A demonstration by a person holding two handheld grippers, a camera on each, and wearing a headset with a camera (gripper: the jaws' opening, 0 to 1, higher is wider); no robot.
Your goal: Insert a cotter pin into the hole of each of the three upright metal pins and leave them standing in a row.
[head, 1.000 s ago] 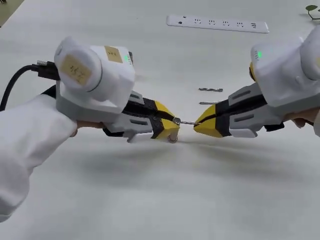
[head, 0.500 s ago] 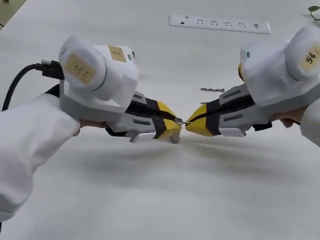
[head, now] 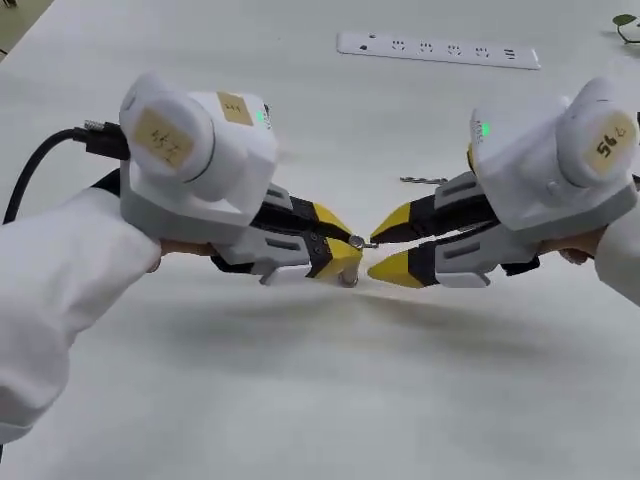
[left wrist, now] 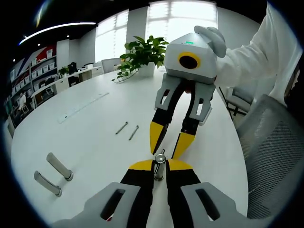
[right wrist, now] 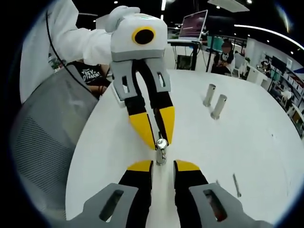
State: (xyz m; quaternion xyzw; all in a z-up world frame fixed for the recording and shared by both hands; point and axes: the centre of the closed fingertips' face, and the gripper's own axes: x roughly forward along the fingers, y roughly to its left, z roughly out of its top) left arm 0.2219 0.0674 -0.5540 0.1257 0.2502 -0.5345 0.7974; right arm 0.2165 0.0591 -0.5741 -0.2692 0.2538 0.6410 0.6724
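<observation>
In the head view my left gripper [head: 343,257] pinches the short upright silver metal pin [head: 346,278]; in the left gripper view its axis stands vertical; in the right gripper view it lies just ahead of my right gripper [right wrist: 164,165], jaws spread.

Left gripper [head: 345,258] held level from the left, jaws pressed onto a metal pin [right wrist: 161,151], right gripper [head: 371,255] facing it with tips close, jaws spread apart, both arms in white sleeves [head: 50,290]
</observation>
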